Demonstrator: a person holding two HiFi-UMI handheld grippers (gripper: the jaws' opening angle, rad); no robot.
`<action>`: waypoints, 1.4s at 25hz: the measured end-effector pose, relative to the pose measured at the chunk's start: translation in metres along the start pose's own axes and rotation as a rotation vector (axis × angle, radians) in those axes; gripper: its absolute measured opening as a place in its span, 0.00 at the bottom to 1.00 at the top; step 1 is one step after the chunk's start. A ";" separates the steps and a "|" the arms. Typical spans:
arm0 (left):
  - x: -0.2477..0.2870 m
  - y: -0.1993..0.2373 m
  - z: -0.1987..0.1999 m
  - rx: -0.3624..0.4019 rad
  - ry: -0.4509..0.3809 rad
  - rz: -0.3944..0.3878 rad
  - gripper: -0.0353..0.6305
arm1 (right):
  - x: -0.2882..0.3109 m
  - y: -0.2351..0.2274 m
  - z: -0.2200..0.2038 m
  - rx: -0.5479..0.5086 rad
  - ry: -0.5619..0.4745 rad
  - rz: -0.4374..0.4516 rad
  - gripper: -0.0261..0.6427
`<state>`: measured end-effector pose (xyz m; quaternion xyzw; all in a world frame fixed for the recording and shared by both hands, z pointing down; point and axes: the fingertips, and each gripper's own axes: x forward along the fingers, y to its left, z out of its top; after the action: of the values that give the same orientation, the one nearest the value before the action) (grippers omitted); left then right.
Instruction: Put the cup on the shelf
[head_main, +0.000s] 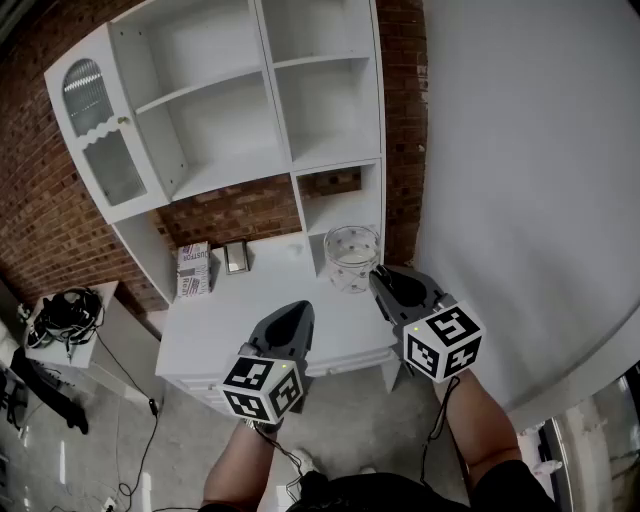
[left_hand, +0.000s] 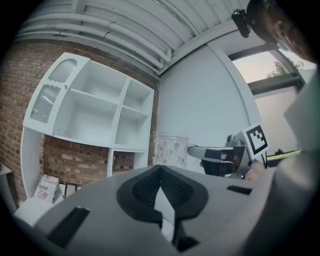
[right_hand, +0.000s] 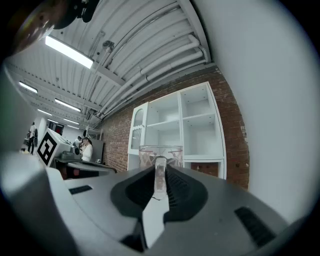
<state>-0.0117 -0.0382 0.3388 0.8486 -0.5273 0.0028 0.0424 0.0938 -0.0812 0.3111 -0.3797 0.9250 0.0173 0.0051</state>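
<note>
A clear glass cup (head_main: 352, 258) with a faint pattern hangs just above the right end of the white desk top (head_main: 250, 310), in front of the low open compartment of the white shelf unit (head_main: 283, 90). My right gripper (head_main: 378, 272) is shut on the cup's near side; in the right gripper view a clear strip of the cup (right_hand: 161, 156) stands pinched between the jaws of the right gripper (right_hand: 160, 169). My left gripper (head_main: 298, 312) hovers over the desk's front, shut and empty. In the left gripper view the left gripper (left_hand: 160, 168) has closed tips, with the cup (left_hand: 170, 150) beyond.
A printed box (head_main: 194, 268) and a small frame (head_main: 236, 257) stand at the back of the desk. The shelf unit's glazed door (head_main: 98, 140) hangs open at the left. A white wall (head_main: 520, 150) rises on the right. A side table with cables (head_main: 65, 318) sits far left.
</note>
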 end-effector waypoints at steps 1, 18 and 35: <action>0.001 0.000 0.000 -0.002 -0.001 0.000 0.06 | 0.000 -0.001 0.000 0.000 -0.001 0.000 0.10; 0.015 -0.004 -0.006 -0.014 0.008 -0.013 0.06 | -0.001 -0.013 -0.006 0.022 0.007 -0.005 0.10; 0.017 0.037 0.003 0.000 0.019 -0.048 0.06 | 0.049 0.001 -0.008 0.022 0.041 -0.019 0.10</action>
<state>-0.0376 -0.0702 0.3388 0.8608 -0.5066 0.0098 0.0474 0.0587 -0.1153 0.3179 -0.3888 0.9213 -0.0010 -0.0096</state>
